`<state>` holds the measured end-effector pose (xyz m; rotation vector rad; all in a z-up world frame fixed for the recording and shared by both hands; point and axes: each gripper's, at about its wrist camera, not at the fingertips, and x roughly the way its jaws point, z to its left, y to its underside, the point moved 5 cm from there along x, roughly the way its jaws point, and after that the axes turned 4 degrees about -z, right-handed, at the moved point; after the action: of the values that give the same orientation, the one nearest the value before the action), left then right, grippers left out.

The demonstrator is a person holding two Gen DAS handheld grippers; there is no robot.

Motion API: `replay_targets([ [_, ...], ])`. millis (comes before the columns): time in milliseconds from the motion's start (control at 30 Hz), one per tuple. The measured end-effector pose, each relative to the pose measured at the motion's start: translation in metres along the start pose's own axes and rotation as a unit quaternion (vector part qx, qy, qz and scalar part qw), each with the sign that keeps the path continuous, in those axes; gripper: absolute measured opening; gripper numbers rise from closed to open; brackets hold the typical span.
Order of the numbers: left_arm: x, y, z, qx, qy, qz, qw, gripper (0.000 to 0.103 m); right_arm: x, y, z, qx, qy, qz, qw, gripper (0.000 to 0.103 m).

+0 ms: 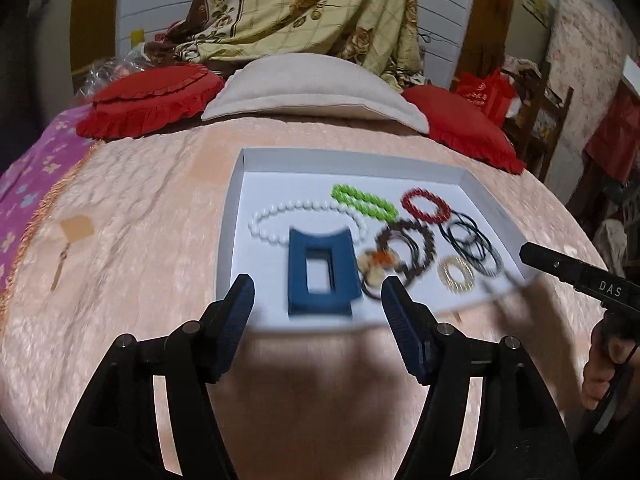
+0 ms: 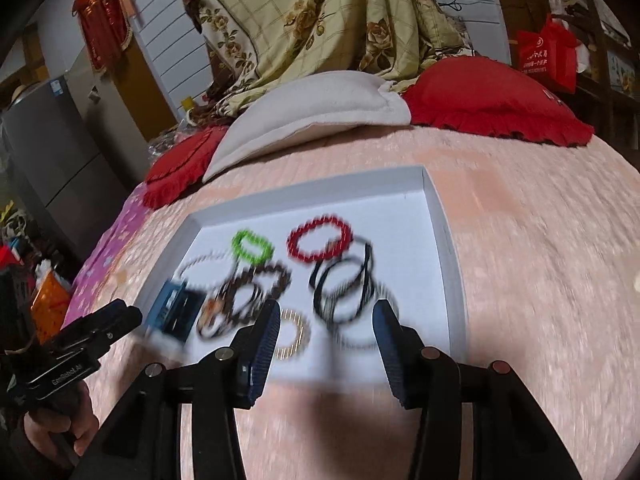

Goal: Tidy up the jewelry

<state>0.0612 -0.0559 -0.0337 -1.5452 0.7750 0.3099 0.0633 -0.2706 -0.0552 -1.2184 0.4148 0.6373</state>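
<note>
A white shallow tray [image 1: 240, 184] lies on the pink bed and holds jewelry: a blue stand [image 1: 320, 272], a white bead necklace [image 1: 272, 216], a green bracelet [image 1: 364, 202], a red bracelet [image 1: 426, 205], a brown bracelet [image 1: 424, 248], black bands [image 1: 472, 244] and a gold ring-shaped bracelet [image 1: 456, 276]. My left gripper [image 1: 316, 300] is open and empty just in front of the blue stand. My right gripper [image 2: 324, 328] is open and empty over the tray's [image 2: 436, 216] near edge, between the gold bracelet [image 2: 294, 334] and the black bands [image 2: 344, 284]. Both views are blurred.
A beige pillow [image 1: 312, 88] and two red cushions [image 1: 148, 100] lie at the head of the bed behind the tray. A floral quilt [image 1: 304, 4] is piled behind them. A purple sheet [image 1: 32, 176] covers the left bed edge. The right gripper's body [image 1: 580, 280] shows at right.
</note>
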Motion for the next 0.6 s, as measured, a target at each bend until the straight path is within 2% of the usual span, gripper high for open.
replay_targets([
  [33,-0.004,0.003,-0.001,-0.002,-0.002,-0.004,1.0,0.067,-0.007,0.007,0.001,-0.002,0.0,0.0,1.0,0.046],
  [167,-0.019,0.02,-0.012,0.014,-0.017,-0.018,0.9996,0.087,-0.03,0.037,0.007,0.0,-0.01,0.0,1.0,0.048],
  [200,-0.019,0.023,-0.015,0.018,-0.016,-0.014,0.9996,0.088,-0.032,0.044,0.011,-0.005,-0.009,0.002,1.0,0.049],
  [267,-0.012,0.029,-0.021,0.028,-0.021,0.018,0.9992,0.102,-0.035,0.056,0.018,-0.024,-0.001,0.005,1.0,0.053],
  [333,-0.007,0.032,-0.023,0.035,-0.032,0.029,0.9984,0.102,-0.037,0.059,0.026,-0.05,0.014,-0.004,0.999,0.059],
  [433,-0.007,0.03,-0.024,0.051,-0.063,0.014,0.9966,0.102,-0.036,0.055,0.032,-0.065,0.029,-0.02,0.997,0.085],
  [467,-0.008,0.028,-0.026,0.059,-0.069,0.009,0.9959,0.102,-0.037,0.054,0.032,-0.062,0.03,-0.024,0.997,0.089],
  [533,-0.011,0.024,-0.028,0.072,-0.086,-0.005,0.9937,0.102,-0.037,0.052,0.031,-0.058,0.03,-0.028,0.997,0.089],
  [600,-0.016,0.016,-0.026,0.075,-0.131,-0.029,0.9881,0.102,-0.036,0.049,0.029,-0.056,0.039,-0.027,0.997,0.09],
])
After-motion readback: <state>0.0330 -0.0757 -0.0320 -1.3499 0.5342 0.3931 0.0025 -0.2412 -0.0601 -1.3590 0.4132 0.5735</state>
